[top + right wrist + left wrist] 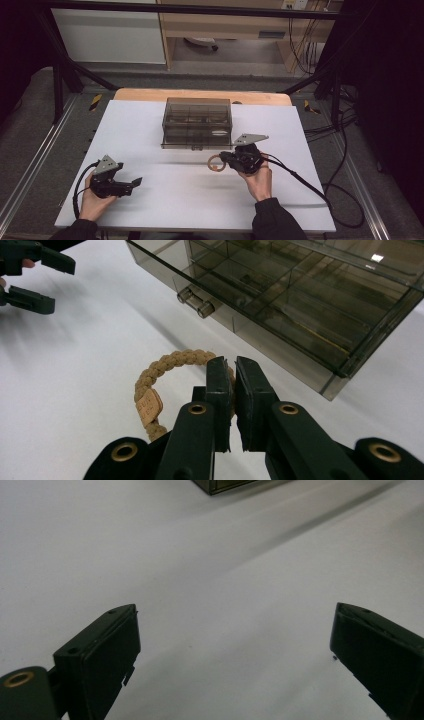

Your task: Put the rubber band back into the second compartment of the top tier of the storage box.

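A tan braided bracelet (170, 362) with a small leather tag is pinched at its rim by my right gripper (231, 365), whose jaws are shut on the cord. In the high view the bracelet (216, 163) hangs at the right gripper (225, 159), just in front of a smoky clear plastic organizer box (197, 122) with divided compartments (300, 300). Whether the bracelet touches the table I cannot tell. My left gripper (134, 183) rests low at the table's front left, jaws wide open over bare white surface (235, 630), with nothing between them. It also appears far off in the right gripper view (60, 285).
The white table top (165, 200) ends in a wooden strip at the back edge. The box has a latch (195, 302) on its front wall, and a corner of it (225, 485) shows in the left gripper view. Black cables (310, 185) trail off the table's right side.
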Demonstrator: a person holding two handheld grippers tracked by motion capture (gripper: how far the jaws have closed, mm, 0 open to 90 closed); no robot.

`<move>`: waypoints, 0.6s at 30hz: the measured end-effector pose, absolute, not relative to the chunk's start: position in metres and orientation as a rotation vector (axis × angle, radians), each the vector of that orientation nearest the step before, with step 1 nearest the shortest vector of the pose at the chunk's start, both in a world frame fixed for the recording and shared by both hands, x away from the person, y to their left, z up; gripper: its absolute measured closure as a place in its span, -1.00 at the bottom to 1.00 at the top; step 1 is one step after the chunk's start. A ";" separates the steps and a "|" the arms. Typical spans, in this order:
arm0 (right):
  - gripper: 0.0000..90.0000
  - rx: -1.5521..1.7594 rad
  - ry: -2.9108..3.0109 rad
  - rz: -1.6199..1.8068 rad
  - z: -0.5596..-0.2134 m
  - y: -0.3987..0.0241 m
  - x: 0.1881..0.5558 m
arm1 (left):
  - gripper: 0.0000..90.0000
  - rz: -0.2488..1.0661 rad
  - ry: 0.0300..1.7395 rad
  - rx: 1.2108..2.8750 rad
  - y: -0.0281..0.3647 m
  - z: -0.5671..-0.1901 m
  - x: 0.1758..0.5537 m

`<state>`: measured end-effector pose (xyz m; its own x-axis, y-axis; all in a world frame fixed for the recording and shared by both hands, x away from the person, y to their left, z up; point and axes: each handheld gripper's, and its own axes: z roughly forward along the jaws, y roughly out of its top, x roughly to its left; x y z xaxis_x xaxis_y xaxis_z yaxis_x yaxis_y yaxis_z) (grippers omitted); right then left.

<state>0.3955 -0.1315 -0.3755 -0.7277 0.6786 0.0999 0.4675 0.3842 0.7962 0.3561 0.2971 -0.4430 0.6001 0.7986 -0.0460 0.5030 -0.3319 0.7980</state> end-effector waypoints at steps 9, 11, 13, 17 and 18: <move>0.89 0.991 2.393 1.268 -0.364 -0.125 0.399 | -0.89 0.456 1.031 2.006 0.297 -0.443 0.356; 0.89 0.988 2.391 1.266 -0.361 -0.124 0.400 | -0.89 0.456 1.031 2.005 0.297 -0.443 0.356; 0.89 0.985 2.391 1.270 -0.359 -0.122 0.401 | -0.88 0.456 1.031 2.006 0.297 -0.443 0.356; 0.89 0.981 2.386 1.271 -0.356 -0.118 0.404 | -0.88 0.456 1.029 2.008 0.297 -0.443 0.356; 0.89 0.980 2.384 1.273 -0.355 -0.118 0.405 | -0.88 0.456 1.030 2.007 0.297 -0.443 0.356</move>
